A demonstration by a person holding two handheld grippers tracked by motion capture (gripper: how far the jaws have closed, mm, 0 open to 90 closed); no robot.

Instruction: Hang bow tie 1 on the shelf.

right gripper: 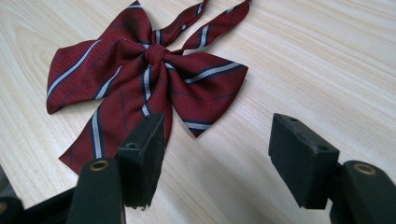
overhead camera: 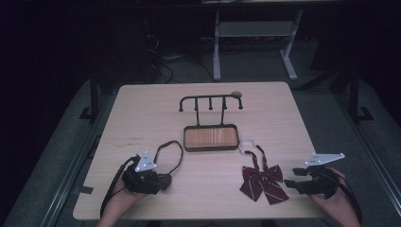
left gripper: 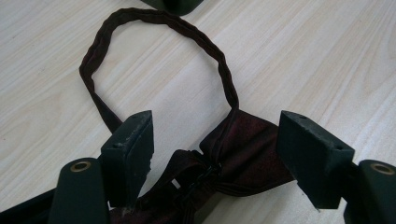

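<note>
A dark maroon bow tie [left gripper: 243, 140] lies on the table between the wide jaws of my left gripper [left gripper: 215, 144], and the pads do not press it. Its thin neck loop [left gripper: 219, 65] curves away ahead; in the high view the loop [overhead camera: 172, 151] reaches toward the tray. My left gripper [overhead camera: 161, 182] sits at the front left. A red bow tie with white and navy stripes [right gripper: 149, 70] lies flat ahead and left of my right gripper [right gripper: 217, 154], which is open with nothing between its jaws. From above, my right gripper [overhead camera: 289, 178] is just right of that tie [overhead camera: 262, 179].
A black hook rack [overhead camera: 210, 101] rises from a wooden tray base [overhead camera: 210, 137] at the table's middle. The red tie's white strap end [overhead camera: 247, 144] lies beside the tray's right corner. Table legs and cables stand on the dark floor beyond the far edge.
</note>
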